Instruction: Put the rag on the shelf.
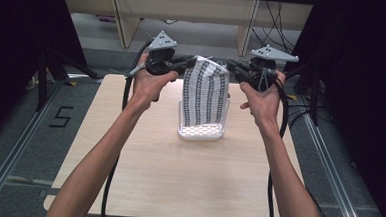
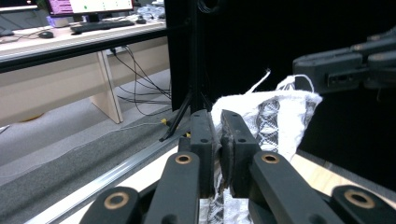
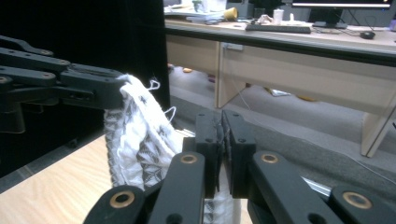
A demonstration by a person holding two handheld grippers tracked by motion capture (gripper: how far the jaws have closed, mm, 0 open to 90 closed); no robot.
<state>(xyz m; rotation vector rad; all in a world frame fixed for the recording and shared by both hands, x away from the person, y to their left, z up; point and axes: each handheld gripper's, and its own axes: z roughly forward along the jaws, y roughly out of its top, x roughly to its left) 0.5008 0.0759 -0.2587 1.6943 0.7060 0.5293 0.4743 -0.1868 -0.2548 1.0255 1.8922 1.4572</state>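
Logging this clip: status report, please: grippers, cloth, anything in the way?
Left gripper and right gripper both shut on the patterned cloth's top corners. Cloth hangs above the white basket. Nothing in the way.

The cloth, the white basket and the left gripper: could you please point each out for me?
cloth (image 1: pixel 205 96), high view, middle of its patterned front.
white basket (image 1: pixel 200 134), high view, near rim.
left gripper (image 1: pixel 191 62), high view, jaw tips pinching the cloth's corner.

A wooden table stands before desks with trailing cables.
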